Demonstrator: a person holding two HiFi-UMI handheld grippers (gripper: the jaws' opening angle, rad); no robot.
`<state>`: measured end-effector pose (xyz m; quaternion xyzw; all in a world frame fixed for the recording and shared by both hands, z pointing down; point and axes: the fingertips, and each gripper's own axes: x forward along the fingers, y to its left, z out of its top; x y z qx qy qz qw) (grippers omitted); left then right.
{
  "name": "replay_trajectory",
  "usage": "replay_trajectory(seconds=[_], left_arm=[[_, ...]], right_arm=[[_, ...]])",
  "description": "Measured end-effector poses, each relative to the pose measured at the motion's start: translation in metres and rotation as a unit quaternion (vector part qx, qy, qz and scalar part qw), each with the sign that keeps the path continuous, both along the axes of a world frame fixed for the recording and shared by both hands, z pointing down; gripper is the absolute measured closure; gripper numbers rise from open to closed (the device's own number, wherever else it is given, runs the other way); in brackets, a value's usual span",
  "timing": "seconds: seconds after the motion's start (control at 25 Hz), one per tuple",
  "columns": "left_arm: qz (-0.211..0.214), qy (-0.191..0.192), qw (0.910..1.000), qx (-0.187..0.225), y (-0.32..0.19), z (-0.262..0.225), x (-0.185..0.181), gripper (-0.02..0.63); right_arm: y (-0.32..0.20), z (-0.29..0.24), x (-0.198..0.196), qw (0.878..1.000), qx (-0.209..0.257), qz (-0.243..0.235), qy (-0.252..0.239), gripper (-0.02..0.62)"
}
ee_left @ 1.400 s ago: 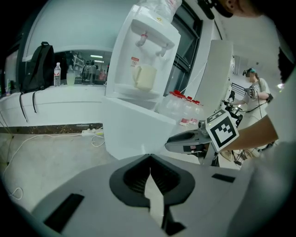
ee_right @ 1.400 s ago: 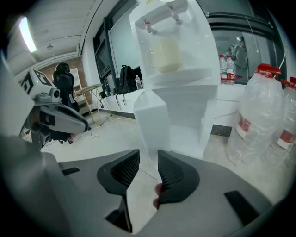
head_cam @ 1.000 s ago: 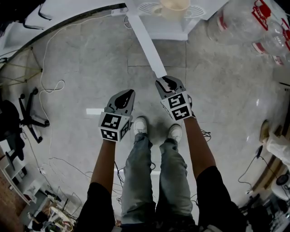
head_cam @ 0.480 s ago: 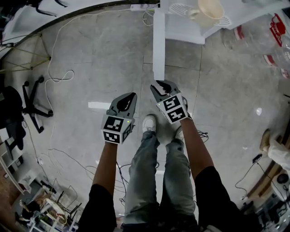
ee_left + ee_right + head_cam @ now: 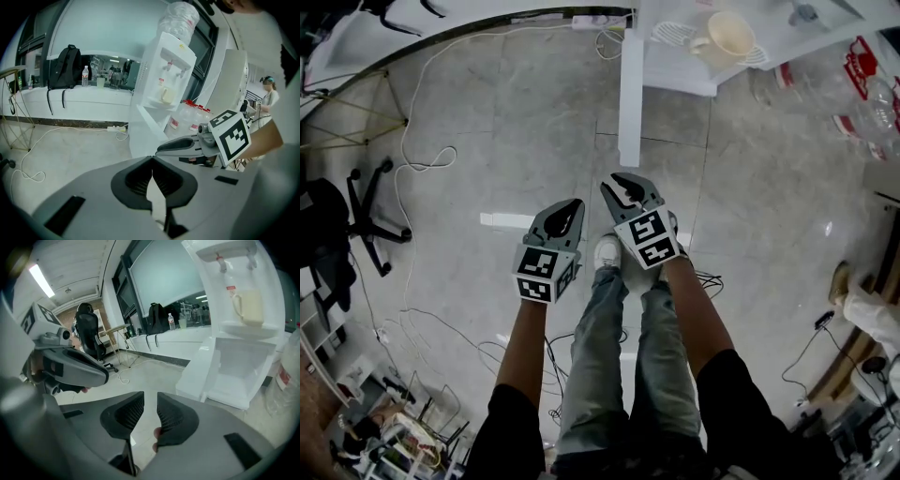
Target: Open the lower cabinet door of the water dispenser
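Head view: the door [image 5: 628,94] stands swung out from the dispenser [image 5: 680,77], its free edge just ahead of the right gripper [image 5: 611,182] and not touching it. Open floor [image 5: 487,141] lies to the left. The right jaws are narrow, empty and have just been closing. The left gripper [image 5: 576,203] is closed and empty. The frame cuts off the dispenser's top.

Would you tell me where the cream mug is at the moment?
The cream mug stands on the water dispenser's drip tray, at the head view's top edge right of centre, right of the open lower cabinet door.
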<state>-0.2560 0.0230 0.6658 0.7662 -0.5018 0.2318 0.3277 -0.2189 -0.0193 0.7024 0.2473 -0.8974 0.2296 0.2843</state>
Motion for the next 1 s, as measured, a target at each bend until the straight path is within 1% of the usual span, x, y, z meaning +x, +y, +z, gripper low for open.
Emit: replay_trajectory(seconds=[0.16,0.48,0.72,0.88,1.0], left_arm=[[0.012,0.004,0.9999,0.01,-0.006,-0.042,0.014,0.594],[0.017,0.009,0.9992,0.036,-0.024,-0.141,0.034,0.594],[0.029,0.015,0.9968,0.073,-0.055,-0.213,0.057,0.594],[0.037,0.012,0.9952,0.09,-0.06,-0.261,0.077,0.594],[0.044,0.007,0.9936,0.104,-0.065,-0.295,0.089,0.594]], right_arm=[[0.004,-0.047,0.019,0.999,0.004,0.036,-0.007,0.523],[-0.009,-0.152,0.08,0.994,0.03,0.109,0.001,0.574],[-0.033,-0.234,0.129,0.983,0.07,0.17,0.007,0.581],[-0.033,-0.287,0.164,0.976,0.087,0.198,0.01,0.581],[-0.037,-0.328,0.189,0.969,0.103,0.225,0.006,0.581]])
